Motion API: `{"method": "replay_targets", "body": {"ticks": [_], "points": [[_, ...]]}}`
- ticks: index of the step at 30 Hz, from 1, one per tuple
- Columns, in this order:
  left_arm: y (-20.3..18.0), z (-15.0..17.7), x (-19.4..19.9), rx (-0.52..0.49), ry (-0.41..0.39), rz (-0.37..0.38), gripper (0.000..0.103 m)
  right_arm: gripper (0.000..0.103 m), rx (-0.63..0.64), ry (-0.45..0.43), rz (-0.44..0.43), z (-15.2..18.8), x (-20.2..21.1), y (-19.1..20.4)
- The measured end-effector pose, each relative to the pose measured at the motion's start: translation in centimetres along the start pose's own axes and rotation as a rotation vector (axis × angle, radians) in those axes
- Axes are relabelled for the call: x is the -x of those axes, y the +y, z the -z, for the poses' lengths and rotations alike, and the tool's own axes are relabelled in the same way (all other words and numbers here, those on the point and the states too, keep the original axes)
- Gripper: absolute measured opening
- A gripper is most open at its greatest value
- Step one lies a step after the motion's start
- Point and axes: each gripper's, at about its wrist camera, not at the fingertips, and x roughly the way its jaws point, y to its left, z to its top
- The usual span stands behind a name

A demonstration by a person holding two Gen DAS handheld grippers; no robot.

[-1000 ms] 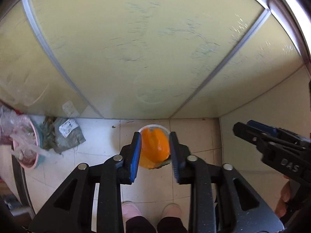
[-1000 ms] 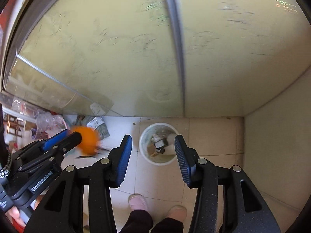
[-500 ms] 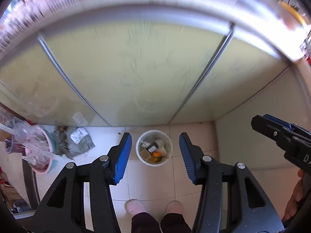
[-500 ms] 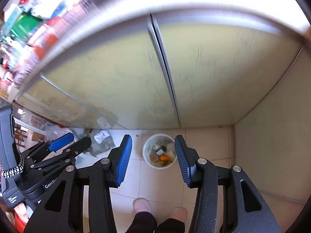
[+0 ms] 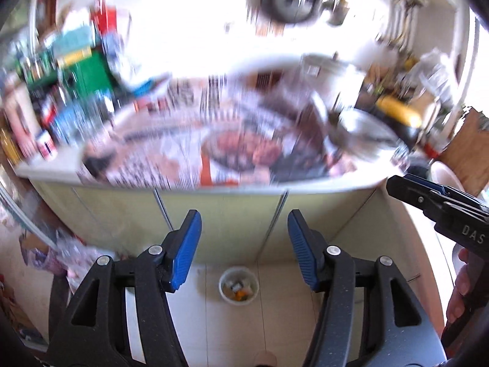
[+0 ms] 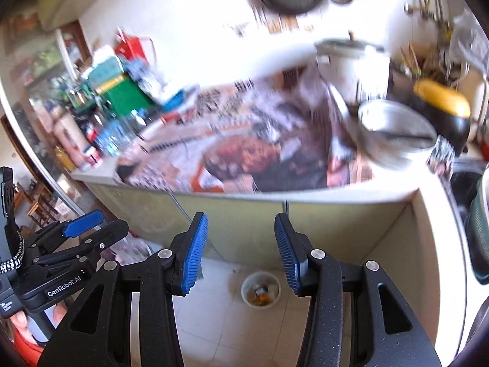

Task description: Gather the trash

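We are lifting both tongs away from the bin (image 5: 238,286), which a second ago filled the gap between the left tongs (image 5: 244,249) with the orange trash piece over it. That orange piece (image 5: 241,294) is now lying inside the bin, far below and between the left tongs. The left tongs are standing wide apart and holding nothing. The right tongs (image 6: 240,252) are also apart and carrying nothing, with the bin (image 6: 260,289) showing low between them.

Both views are now swinging up onto the desk (image 6: 305,191) ahead of the tongs, blurred, with a newspaper (image 6: 238,153) spread on it and a metal pot (image 6: 397,133) off to the right. We are judging that drop as done and that we are heading back for more trash; what is left on the desk is too blurred to tell.
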Motion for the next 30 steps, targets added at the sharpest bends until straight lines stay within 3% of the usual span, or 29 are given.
{"method": "replay_targets", "body": {"ticks": [6,10,13,15,17,22,25,30], "points": [[0.4,-1.8,10.5,-0.019,-0.171,0.032,0.059,0.042,0.045,-0.171,-0.041,-1.4,8.1,4.2],[1.0,-1.5,16.7,-0.027,-0.254,0.047,0.068,0.043,0.065,-0.259,-0.045,-1.0,12.7,7.1],[1.7,-0.6,20.1,-0.033,-0.295,0.039,0.08,0.053,0.081,-0.308,-0.035,0.0,15.1,9.2],[2.3,0.2,22.1,-0.03,-0.319,0.033,0.098,0.06,0.084,-0.33,-0.026,0.6,16.1,10.3],[2.8,0.9,23.9,-0.03,-0.339,0.026,0.102,0.065,0.089,-0.344,-0.013,1.3,16.9,11.3],[4.1,2.3,26.1,-0.042,-0.343,0.04,0.102,0.092,0.089,-0.374,0.005,3.1,18.9,13.2],[4.7,3.0,26.7,-0.046,-0.341,0.047,0.102,0.1,0.099,-0.39,0.029,4.0,19.7,14.4],[5.1,4.0,27.3,-0.044,-0.337,0.058,0.102,0.103,0.102,-0.39,0.048,4.9,20.1,15.5]]}}
